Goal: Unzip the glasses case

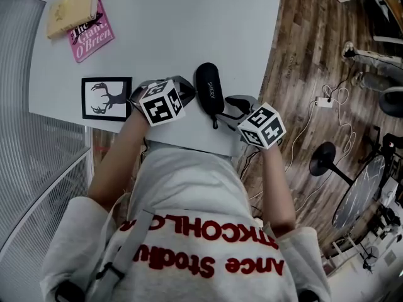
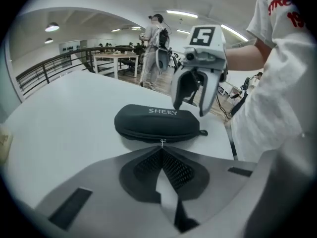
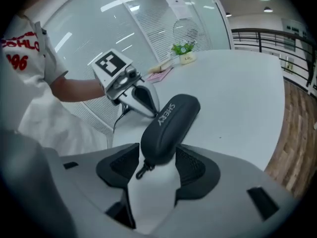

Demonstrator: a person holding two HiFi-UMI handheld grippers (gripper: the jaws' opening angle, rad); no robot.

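A black zipped glasses case (image 1: pixel 209 92) marked SHERY lies near the white table's front edge. My left gripper (image 2: pixel 162 144) is shut at the case's long side (image 2: pixel 157 124), its tips pinching the small metal zipper pull (image 2: pixel 162 141). My right gripper (image 3: pixel 157 155) comes in from the case's near end (image 3: pixel 166 128), and that end sits between its pads, which touch both sides. A small black clip (image 3: pixel 142 170) hangs from that end. In the head view the left gripper (image 1: pixel 187 87) is left of the case and the right gripper (image 1: pixel 230 107) is at its near end.
On the white table (image 1: pixel 189 24) lie a framed deer picture (image 1: pixel 106 97) left of my left hand, and a pink book (image 1: pixel 93 35) under a yellow one (image 1: pixel 71 10) at the far left. The table's edge runs along the right, with wooden floor (image 1: pixel 302 55) and cables beyond.
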